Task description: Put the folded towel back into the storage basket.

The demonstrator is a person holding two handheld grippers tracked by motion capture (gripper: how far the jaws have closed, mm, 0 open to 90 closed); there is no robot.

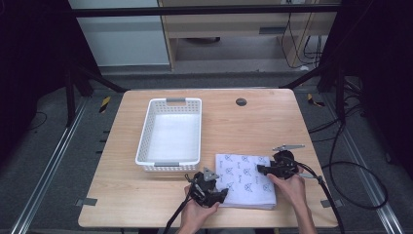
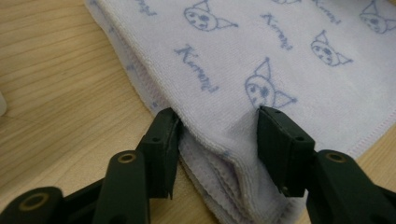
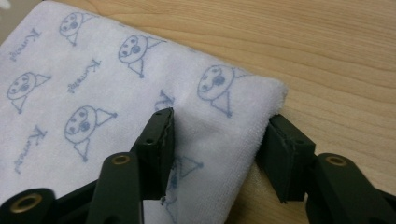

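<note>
Towel, folded into several layers and printed with blue cartoon faces, lies flat on the near right part of the wooden table, just right of the white basket. The left gripper sits at the towel's near left corner. In the left gripper view its jaws stand well apart, one on the table side of the folded edge and one on top of the cloth, straddling the stacked layers without pinching them. The right gripper is at the far right edge. In the right gripper view its jaws are likewise wide, one resting on the printed face and one beyond the edge over bare wood, holding nothing.

The step in hand appears to be a two-corner grasp. To do it well, each lower jaw should slide under the whole stack so that every layer is caught. Both grippers should close at the same time, then lift level. A shallow bite risks taking only the top ply and unfolding the towel.
</note>
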